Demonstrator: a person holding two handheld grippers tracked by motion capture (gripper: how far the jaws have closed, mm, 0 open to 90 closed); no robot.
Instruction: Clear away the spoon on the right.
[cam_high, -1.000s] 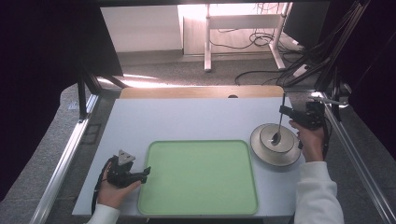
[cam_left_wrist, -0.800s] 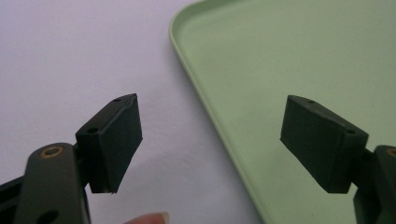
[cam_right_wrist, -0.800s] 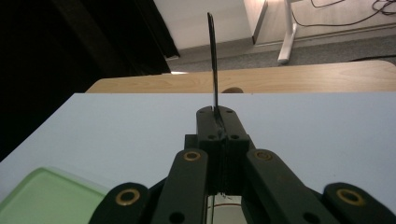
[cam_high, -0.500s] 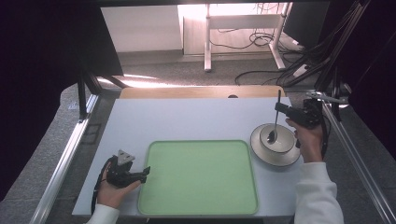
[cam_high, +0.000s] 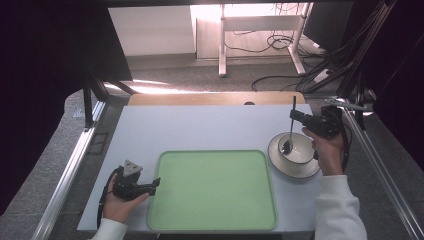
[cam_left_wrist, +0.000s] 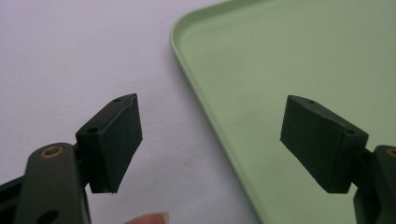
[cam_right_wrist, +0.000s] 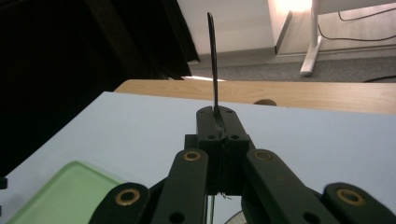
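My right gripper (cam_high: 295, 116) is shut on the handle of a metal spoon (cam_high: 290, 131), which hangs upright with its bowl end just over the white bowl (cam_high: 296, 148) on a plate (cam_high: 295, 169) at the table's right. In the right gripper view the spoon's handle (cam_right_wrist: 212, 56) sticks up from between the pressed jaws of the right gripper (cam_right_wrist: 219, 122). My left gripper (cam_high: 155, 183) rests at the near left, open, beside the left edge of the green tray (cam_high: 212, 190). In the left gripper view the left gripper (cam_left_wrist: 210, 140) spans the green tray's rim (cam_left_wrist: 205, 112) with nothing between its pads.
The pale grey table (cam_high: 200, 130) has bare room behind the tray. A wooden strip (cam_high: 210, 98) runs along its far edge. Metal rails (cam_high: 70, 170) flank both sides, and cables lie on the floor beyond.
My right gripper has risen and tipped the spoon from leaning in the bowl to standing upright above it. The left gripper has stayed put.
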